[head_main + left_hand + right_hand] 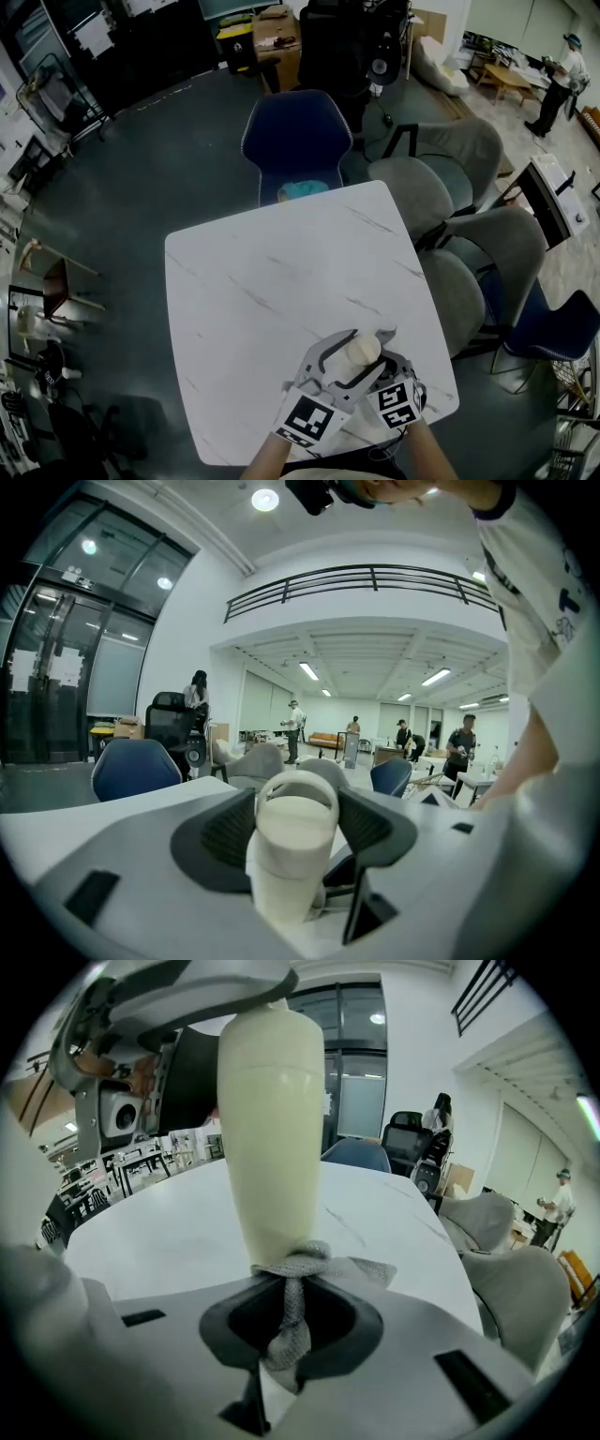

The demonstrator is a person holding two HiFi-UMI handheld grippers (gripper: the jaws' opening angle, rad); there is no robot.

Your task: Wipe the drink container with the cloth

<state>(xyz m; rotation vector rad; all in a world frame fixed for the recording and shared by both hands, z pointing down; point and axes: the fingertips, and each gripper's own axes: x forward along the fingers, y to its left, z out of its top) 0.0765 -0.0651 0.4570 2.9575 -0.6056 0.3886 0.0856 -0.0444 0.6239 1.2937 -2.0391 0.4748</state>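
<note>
Left hand: low at the near edge of the white table, forearm coming in from below, its gripper held close to level.
Right hand: tucked in just beside the left one, its gripper angled downward towards the tabletop.
Drink container: a cream, opaque, tapered bottle, lifted clear of the table. It lies across the left jaws in the head view, and there's a loop handle on its end in the left gripper view.
Contents: can't tell, the walls let nothing show.
Left gripper: jaws spread wide, and both dark ribbed pads press on the container's sides. That's a firm grasp.
Right gripper: jaws clenched on a bunched strip of the grey cloth, nipped right between the pads.
Cloth: its gathered knot sits against the container's narrow lower end, touching it, with a loose flap spread out to one side.
Beyond: a blue chair stands at the table's far edge.
</note>
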